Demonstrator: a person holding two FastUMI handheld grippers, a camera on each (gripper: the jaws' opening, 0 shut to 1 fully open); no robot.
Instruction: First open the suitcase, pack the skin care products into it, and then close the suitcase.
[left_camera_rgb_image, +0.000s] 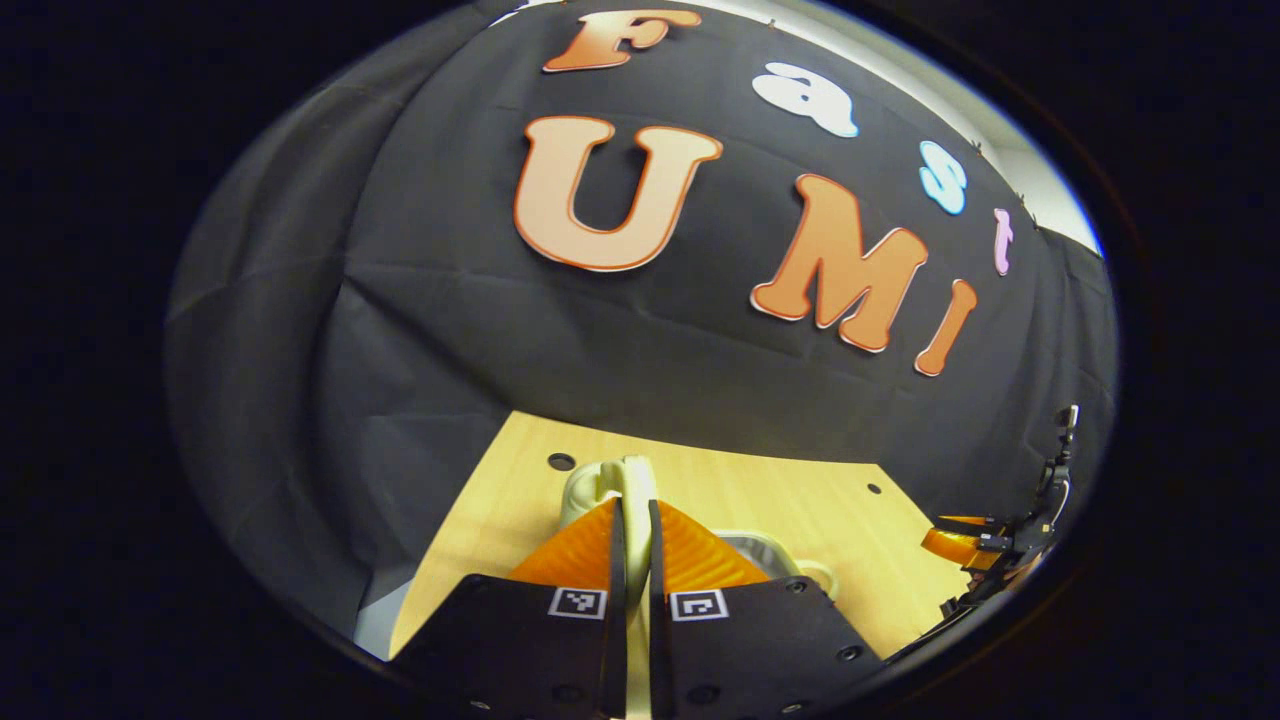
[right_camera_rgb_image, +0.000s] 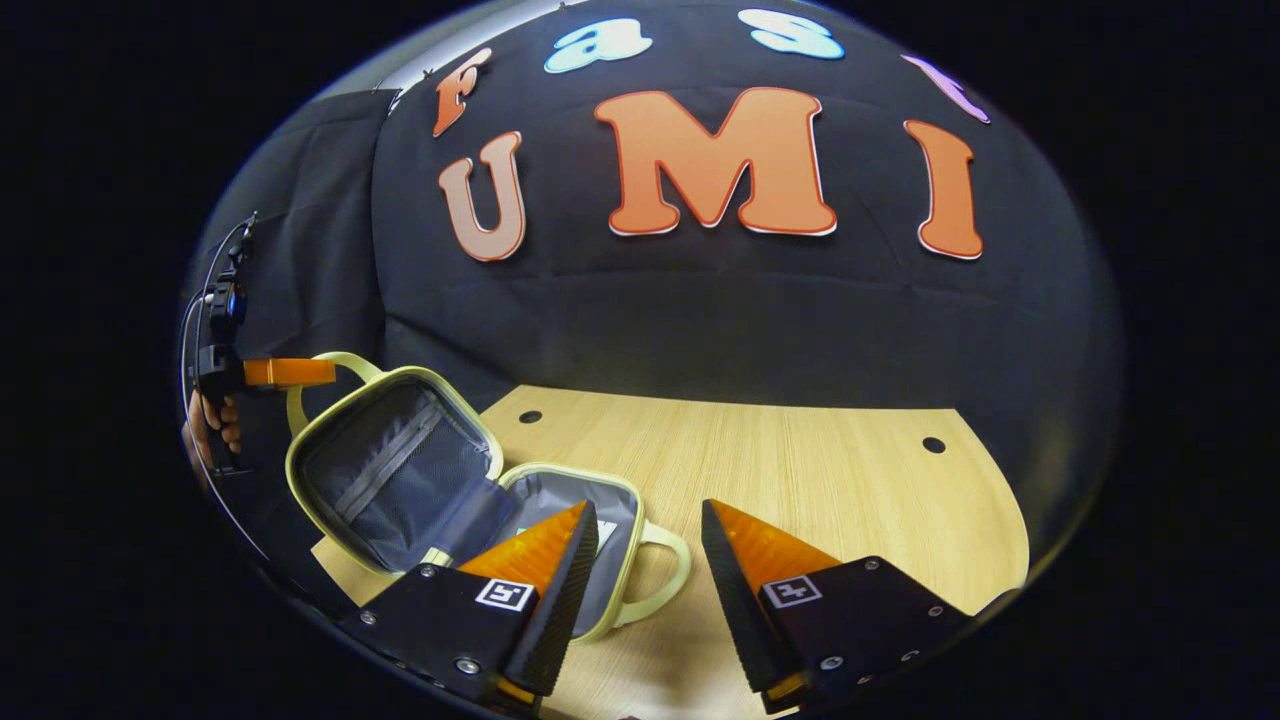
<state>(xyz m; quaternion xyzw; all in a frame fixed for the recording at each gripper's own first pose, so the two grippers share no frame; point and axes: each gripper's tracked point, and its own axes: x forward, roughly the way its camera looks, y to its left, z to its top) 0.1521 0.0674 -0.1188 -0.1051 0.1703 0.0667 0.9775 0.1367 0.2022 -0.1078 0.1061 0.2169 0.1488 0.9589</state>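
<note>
Small pale-yellow hard-shell suitcase with grey fabric lining (right_camera_rgb_image: 470, 500) sits at the left end of the light wood-grain table (right_camera_rgb_image: 800, 470), near its front edge. It's open: lid (right_camera_rgb_image: 385, 470) tilted up and back w/ zip pocket showing, base half flat on the table, looped handle on its right side. Left gripper (left_camera_rgb_image: 632, 540) is pinched on the lid's top loop handle (left_camera_rgb_image: 615, 478), fingers (left_camera_rgb_image: 575, 555) nearly together w/ the pale strap between them; in the right gripper view it's seen far left, w/ the person's hand (right_camera_rgb_image: 210, 420) behind it, holding the lid up. Right gripper (right_camera_rgb_image: 645, 560) hovers low just in front of the base half, jaws well apart, nothing between them. Step, as I read it: opening is about done, packing not begun. No skin care products visible on the table, can't tell where they are. Next move prob needs the lid to stay open and the right gripper to find and pick the first product, then lower it into the base w/o knocking the case.
</note>
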